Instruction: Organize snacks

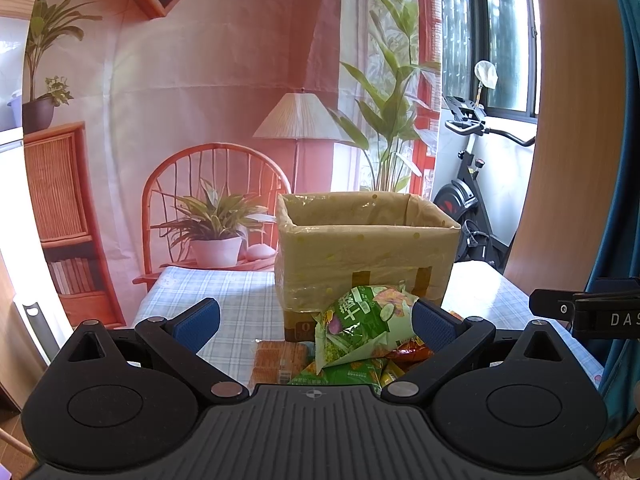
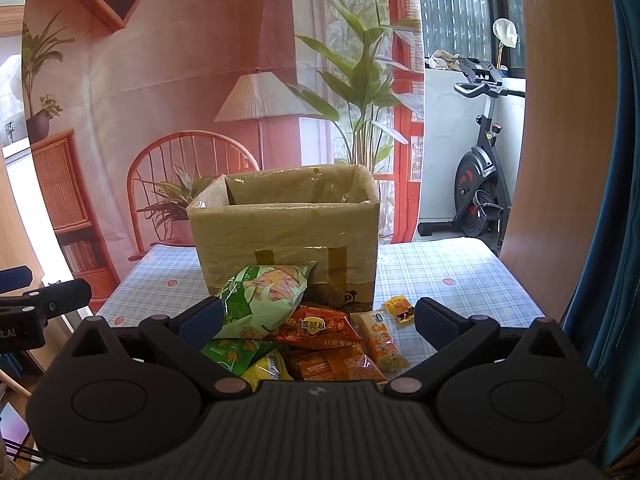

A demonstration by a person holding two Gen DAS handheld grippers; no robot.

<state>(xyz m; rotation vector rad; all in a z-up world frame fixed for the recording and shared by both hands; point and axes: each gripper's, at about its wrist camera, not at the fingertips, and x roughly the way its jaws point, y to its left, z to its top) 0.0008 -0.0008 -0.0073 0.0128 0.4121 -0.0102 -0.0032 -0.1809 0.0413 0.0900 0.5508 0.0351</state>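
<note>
An open cardboard box [image 1: 366,250] stands at the back of the table; it also shows in the right wrist view [image 2: 284,232]. A pile of snack packs lies in front of it. A green chip bag [image 1: 360,326] lies on top of the pile, also seen in the right wrist view [image 2: 260,300]. Under it lie a red bag [image 2: 320,328], orange packs [image 2: 340,364], a small green pack [image 2: 230,354] and a biscuit pack [image 1: 280,358]. My left gripper [image 1: 316,320] is open, just short of the green bag. My right gripper [image 2: 320,320] is open over the pile.
The table [image 2: 448,276] has a blue checked cloth. A small yellow sachet [image 2: 400,308] lies to the right of the pile. A printed room backdrop [image 1: 200,100] hangs behind the table. An exercise bike [image 2: 480,176] stands at the back right.
</note>
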